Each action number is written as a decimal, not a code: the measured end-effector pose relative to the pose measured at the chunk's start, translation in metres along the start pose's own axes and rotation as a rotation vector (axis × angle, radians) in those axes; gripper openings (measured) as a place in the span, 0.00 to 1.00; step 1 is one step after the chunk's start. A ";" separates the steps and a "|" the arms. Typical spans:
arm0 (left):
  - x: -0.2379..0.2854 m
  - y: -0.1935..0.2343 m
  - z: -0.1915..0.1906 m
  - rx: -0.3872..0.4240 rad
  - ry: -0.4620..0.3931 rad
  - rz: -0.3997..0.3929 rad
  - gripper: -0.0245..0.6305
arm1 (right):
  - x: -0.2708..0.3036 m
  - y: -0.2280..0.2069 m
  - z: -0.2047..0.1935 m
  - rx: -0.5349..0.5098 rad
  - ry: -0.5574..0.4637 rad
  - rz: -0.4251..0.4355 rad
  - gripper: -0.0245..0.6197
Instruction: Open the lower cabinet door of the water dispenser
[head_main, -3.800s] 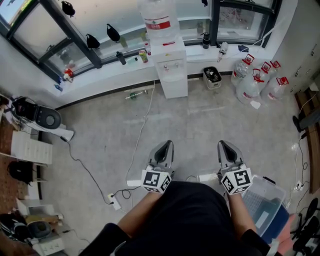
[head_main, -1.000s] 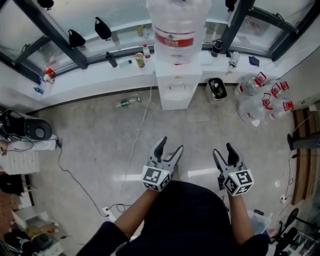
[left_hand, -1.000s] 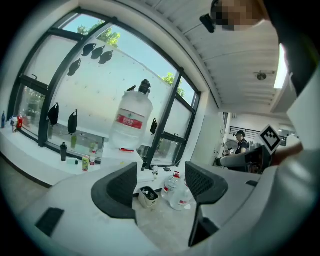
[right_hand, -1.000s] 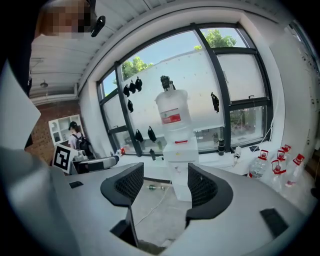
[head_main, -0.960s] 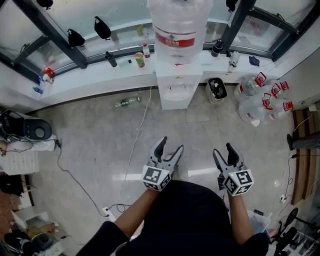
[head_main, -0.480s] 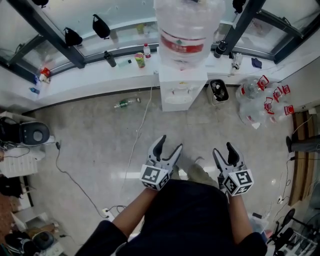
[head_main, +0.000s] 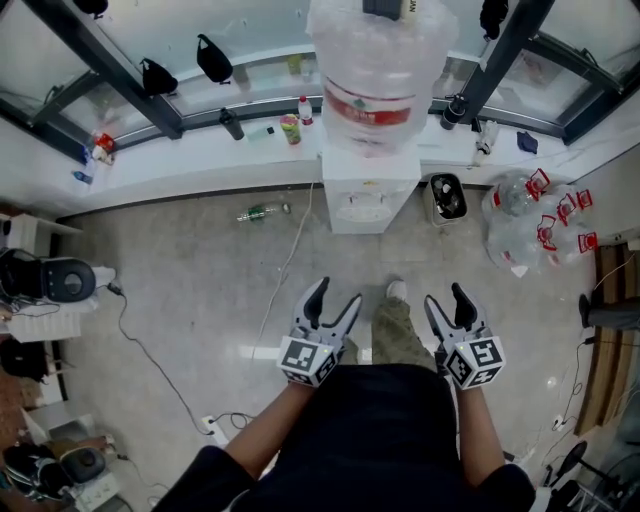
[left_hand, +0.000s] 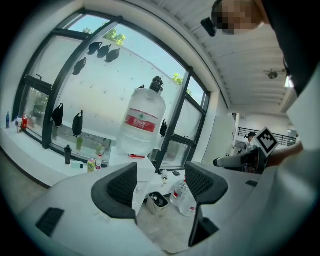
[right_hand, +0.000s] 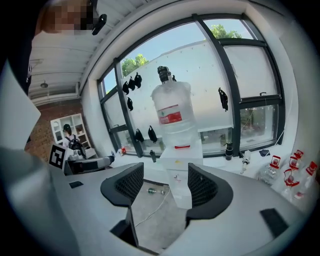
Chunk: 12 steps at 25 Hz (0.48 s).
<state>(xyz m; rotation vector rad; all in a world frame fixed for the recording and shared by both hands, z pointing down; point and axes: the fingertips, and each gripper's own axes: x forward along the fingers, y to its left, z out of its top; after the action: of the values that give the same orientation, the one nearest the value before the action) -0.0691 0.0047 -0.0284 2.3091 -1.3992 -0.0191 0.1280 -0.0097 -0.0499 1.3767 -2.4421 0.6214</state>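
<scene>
1. Tools are held side by side, low in front of the person's body. The left tool (head_main: 337, 292) and the right tool (head_main: 446, 295) are both released, with the jaws spread apart and nothing between them.
2. A trouser leg (head_main: 398, 330) and a shoe (head_main: 397, 290) are seen between the two tools, set on the floor (head_main: 190, 280).
3. A cable (head_main: 287, 262) is trailed across the floor ahead of the left tool.
4. The water dispenser (head_main: 370, 195) is stood against the window ledge (head_main: 200, 160), well apart from both tools. A large bottle (head_main: 380, 70) is upturned on top of it.
5. The lower cabinet door (right_hand: 181, 192) is framed between the right tool's jaws, far beyond them. It is seen as a plain white panel flush with the body.
6. A small bin (head_main: 447, 197) is placed just beside the dispenser. Empty jugs (head_main: 530, 215) are grouped further to that side.
7. A small bottle (head_main: 262, 212) is laid on the floor on the other side of the dispenser.
</scene>
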 end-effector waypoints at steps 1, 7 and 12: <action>0.006 0.000 0.001 0.003 0.000 0.014 0.47 | 0.005 -0.007 0.005 -0.003 -0.005 0.014 0.41; 0.060 0.002 0.019 0.018 -0.008 0.105 0.47 | 0.042 -0.064 0.039 -0.018 -0.022 0.082 0.41; 0.116 -0.007 0.035 0.030 -0.020 0.141 0.47 | 0.070 -0.112 0.052 -0.014 -0.005 0.132 0.41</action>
<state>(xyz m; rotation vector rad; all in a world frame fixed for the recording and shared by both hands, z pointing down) -0.0146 -0.1030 -0.0389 2.2344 -1.5794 0.0219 0.1867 -0.1385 -0.0391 1.2213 -2.5521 0.6302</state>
